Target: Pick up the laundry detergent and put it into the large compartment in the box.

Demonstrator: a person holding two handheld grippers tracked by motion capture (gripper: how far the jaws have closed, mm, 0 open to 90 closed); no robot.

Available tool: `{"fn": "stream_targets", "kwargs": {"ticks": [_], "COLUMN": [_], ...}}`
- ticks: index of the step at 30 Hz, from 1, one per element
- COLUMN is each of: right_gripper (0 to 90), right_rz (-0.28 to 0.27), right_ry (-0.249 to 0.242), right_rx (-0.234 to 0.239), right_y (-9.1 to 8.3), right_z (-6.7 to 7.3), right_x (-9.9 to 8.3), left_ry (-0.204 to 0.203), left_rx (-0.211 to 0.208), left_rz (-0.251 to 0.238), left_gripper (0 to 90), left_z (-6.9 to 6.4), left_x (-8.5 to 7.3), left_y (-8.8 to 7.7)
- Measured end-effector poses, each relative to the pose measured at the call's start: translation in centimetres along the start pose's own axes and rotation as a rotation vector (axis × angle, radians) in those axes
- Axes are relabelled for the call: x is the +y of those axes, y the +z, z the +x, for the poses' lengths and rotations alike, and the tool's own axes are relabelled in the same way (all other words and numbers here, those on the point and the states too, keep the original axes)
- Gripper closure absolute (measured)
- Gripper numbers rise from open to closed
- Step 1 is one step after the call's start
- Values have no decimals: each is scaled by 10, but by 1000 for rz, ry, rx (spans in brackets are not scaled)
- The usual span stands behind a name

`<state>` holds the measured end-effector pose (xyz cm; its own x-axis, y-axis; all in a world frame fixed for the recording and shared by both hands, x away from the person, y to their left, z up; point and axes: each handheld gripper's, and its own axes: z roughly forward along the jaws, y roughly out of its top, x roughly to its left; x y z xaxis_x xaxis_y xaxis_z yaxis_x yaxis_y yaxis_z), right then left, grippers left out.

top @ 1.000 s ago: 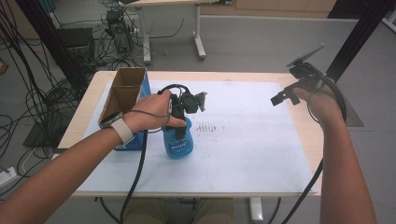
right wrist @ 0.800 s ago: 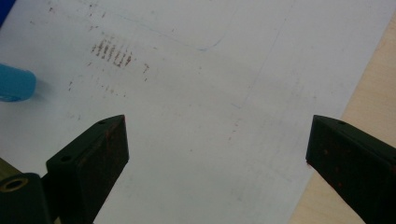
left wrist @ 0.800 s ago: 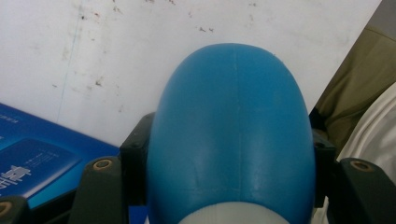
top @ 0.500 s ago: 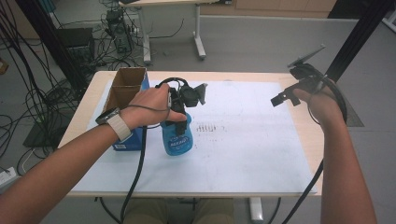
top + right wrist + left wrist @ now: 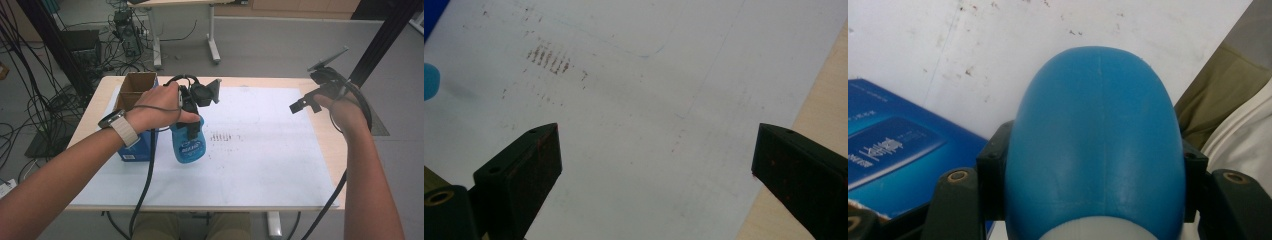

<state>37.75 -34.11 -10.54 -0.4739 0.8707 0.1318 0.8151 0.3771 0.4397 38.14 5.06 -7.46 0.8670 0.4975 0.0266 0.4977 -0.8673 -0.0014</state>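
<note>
Blue plastic, smooth and rounded with a faint moulded seam down its middle, makes up the bottle [image 5: 1098, 145] clamped between the jaws of the left hand-held gripper [image 5: 192, 112]; in the high view it hangs below that hand-held gripper, its label facing the person, its base just above or on the white sheet [image 5: 260, 150] — which of the two cannot be told. The bottle's neck and cap are hidden behind the person's left hand [image 5: 155, 107] and the hand-held gripper's black body, and the small label print is too fine to read. Just to the left of this hand-held gripper stands a blue carton [image 5: 137, 147] with an open brown cardboard top, very close to the bottle; whether they touch cannot be made out. Toward the person, the sheet lies bare up to the tabletop [image 5: 100, 100] edge. Well apart, on the far right, the right hand-held gripper [image 5: 305, 104] hovers with its jaws spread wide and nothing between them, above the sheet's right border, where a strip of bare wood shows. Between the two hand-held grippers the sheet is open, marked by faint dark smudges [image 5: 549, 57].
</note>
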Motion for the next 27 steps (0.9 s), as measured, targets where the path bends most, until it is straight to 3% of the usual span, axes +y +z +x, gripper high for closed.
{"fn": "stream_targets", "kwargs": {"ticks": [7,27], "right_gripper": [57,60], "right_rz": [3,-1], "right_ry": [-3,2], "right_rx": [2,1], "right_y": [1,-3], "right_z": [1,-1], "right_x": [1,-2], "left_ry": [-22,-84], "left_rx": [17,13], "left_rz": [7,-24], "left_gripper": [383,383], "left_z": [-1,6], "left_x": [1,-9], "left_y": [-11,-67]}}
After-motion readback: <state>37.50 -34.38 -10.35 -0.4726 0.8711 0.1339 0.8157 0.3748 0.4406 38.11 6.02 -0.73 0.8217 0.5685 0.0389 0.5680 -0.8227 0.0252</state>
